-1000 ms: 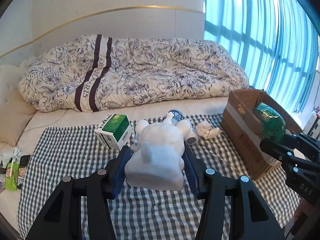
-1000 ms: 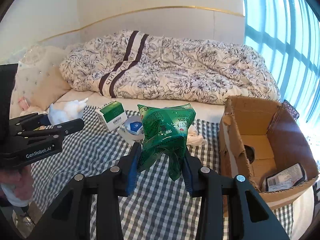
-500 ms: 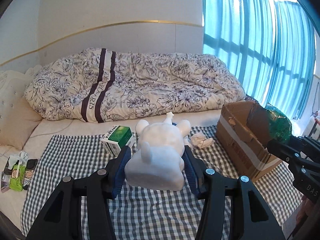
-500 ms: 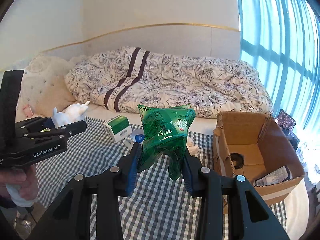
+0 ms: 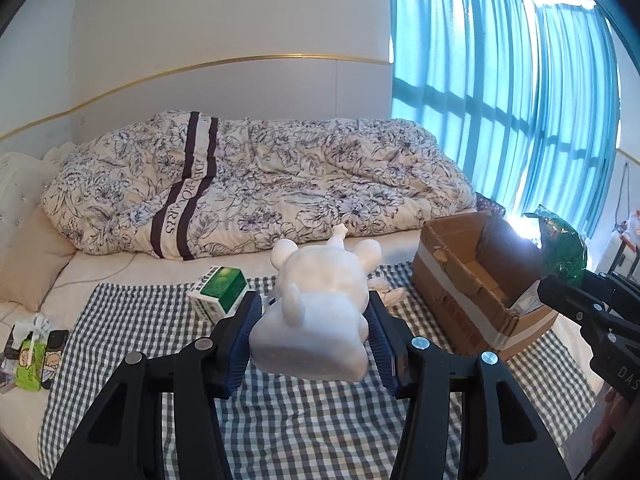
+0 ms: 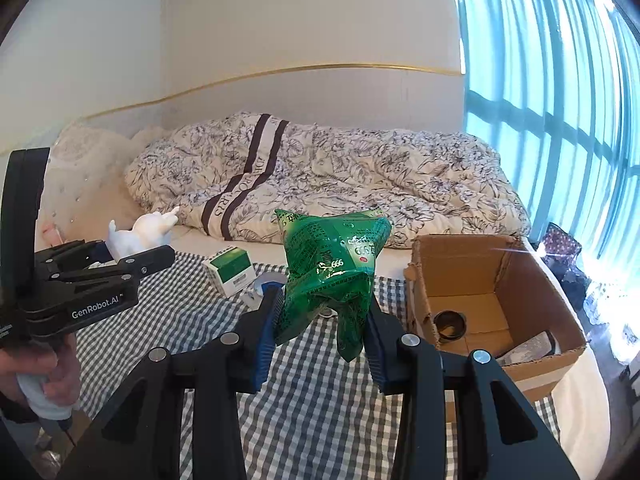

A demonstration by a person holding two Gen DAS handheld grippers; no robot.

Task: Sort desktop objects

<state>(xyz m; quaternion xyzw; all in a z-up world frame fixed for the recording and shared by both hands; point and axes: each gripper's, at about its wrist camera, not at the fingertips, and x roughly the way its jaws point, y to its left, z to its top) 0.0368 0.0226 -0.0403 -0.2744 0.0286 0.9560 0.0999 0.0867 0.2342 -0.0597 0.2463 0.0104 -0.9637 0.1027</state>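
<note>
My left tongs [image 5: 314, 322] clamp the white plush toy [image 5: 316, 312] above the checked cloth [image 5: 304, 420] on the bed; my right tongs [image 6: 322, 328] pinch the green bag [image 6: 330, 268], left of the cardboard box [image 6: 532, 276]

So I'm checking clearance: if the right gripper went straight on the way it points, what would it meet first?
Probably the checked cloth on the bed, near the green-and-white carton; the right gripper, clamping the green bag, tilts downward. Depth is unclear.
</note>
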